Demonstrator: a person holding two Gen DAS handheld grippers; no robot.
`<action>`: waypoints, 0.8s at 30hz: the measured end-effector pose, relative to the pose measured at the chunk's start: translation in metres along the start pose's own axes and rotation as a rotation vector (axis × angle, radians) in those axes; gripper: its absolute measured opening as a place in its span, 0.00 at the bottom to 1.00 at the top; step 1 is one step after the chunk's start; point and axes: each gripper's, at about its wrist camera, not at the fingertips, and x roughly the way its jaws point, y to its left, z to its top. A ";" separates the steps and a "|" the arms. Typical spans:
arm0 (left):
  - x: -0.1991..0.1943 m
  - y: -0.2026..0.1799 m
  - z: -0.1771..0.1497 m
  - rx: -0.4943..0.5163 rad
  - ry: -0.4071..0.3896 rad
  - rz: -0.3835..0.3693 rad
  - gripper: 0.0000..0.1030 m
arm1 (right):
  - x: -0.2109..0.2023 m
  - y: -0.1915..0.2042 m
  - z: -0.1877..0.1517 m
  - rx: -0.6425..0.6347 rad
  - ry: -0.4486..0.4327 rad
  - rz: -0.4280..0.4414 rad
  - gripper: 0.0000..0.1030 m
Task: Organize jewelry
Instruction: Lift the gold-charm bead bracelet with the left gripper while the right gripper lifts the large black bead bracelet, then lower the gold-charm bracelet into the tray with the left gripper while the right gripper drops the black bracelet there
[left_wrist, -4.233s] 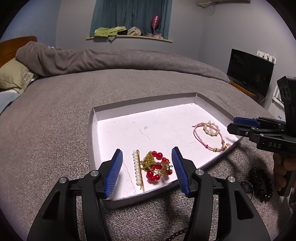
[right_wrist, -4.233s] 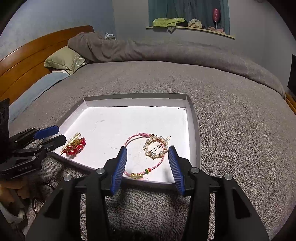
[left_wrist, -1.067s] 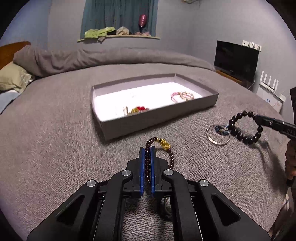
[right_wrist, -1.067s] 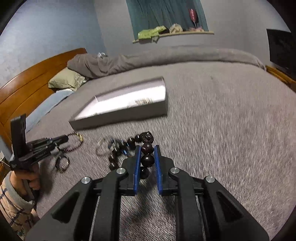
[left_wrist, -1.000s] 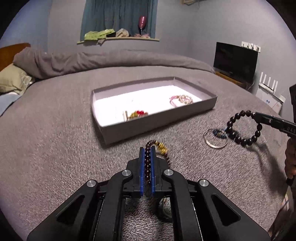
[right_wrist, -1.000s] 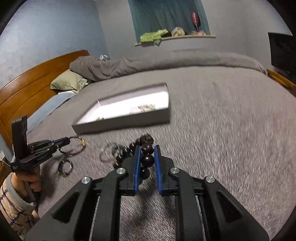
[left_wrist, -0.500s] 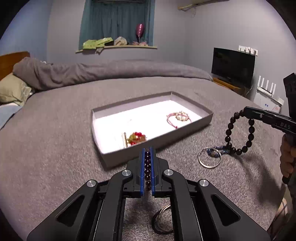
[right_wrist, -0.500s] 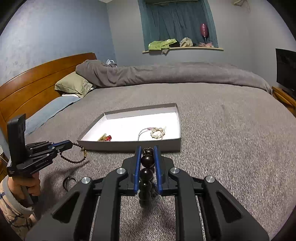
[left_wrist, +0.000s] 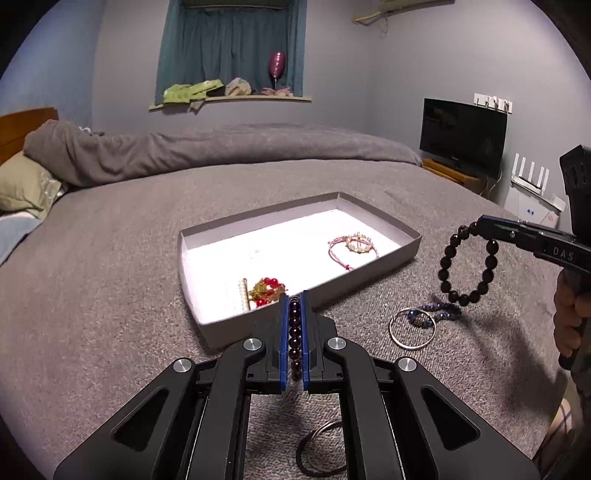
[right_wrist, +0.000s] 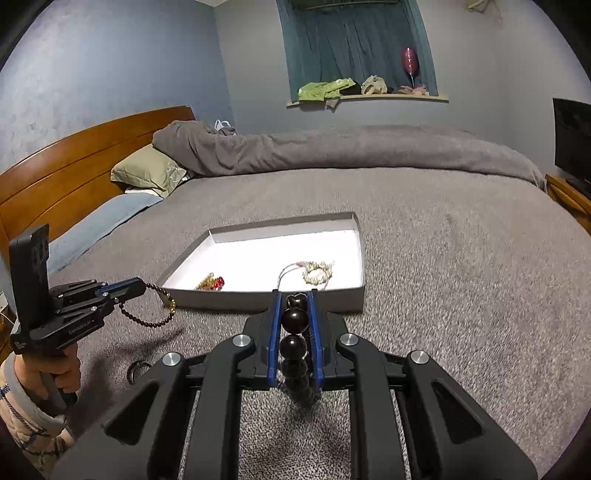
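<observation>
Both tools are clamped on bracelets and held above the bed (left_wrist: 110, 258): the left tool (left_wrist: 294, 306) pinches a thin bracelet (right_wrist: 155, 317) of small dark beads, the right tool (right_wrist: 294, 306) a black bracelet (left_wrist: 467, 267) of large beads, each loop dangling free just short of the box (left_wrist: 369, 273). Inside the box lie a red piece (left_wrist: 266, 288) and a pink bracelet (left_wrist: 351, 248); a silver bangle (left_wrist: 413, 328), a blue bracelet (left_wrist: 439, 310) and dark rings (left_wrist: 321, 454) remain on the bed. The risk, I think, is a swinging loop catching the near box wall and tipping it, or a round bead slipping from the pads. Against a second ago, both bracelets have come up off the blanket and both tools stand higher and nearer the box.
</observation>
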 end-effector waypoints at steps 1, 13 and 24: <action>0.000 0.000 0.002 0.001 -0.003 0.001 0.06 | -0.001 0.000 0.002 -0.003 -0.003 -0.001 0.14; 0.013 0.011 0.036 -0.004 -0.024 0.001 0.06 | 0.011 0.010 0.038 -0.051 -0.026 0.010 0.14; 0.053 0.023 0.052 -0.031 0.012 0.016 0.06 | 0.056 0.029 0.070 -0.080 0.009 0.046 0.14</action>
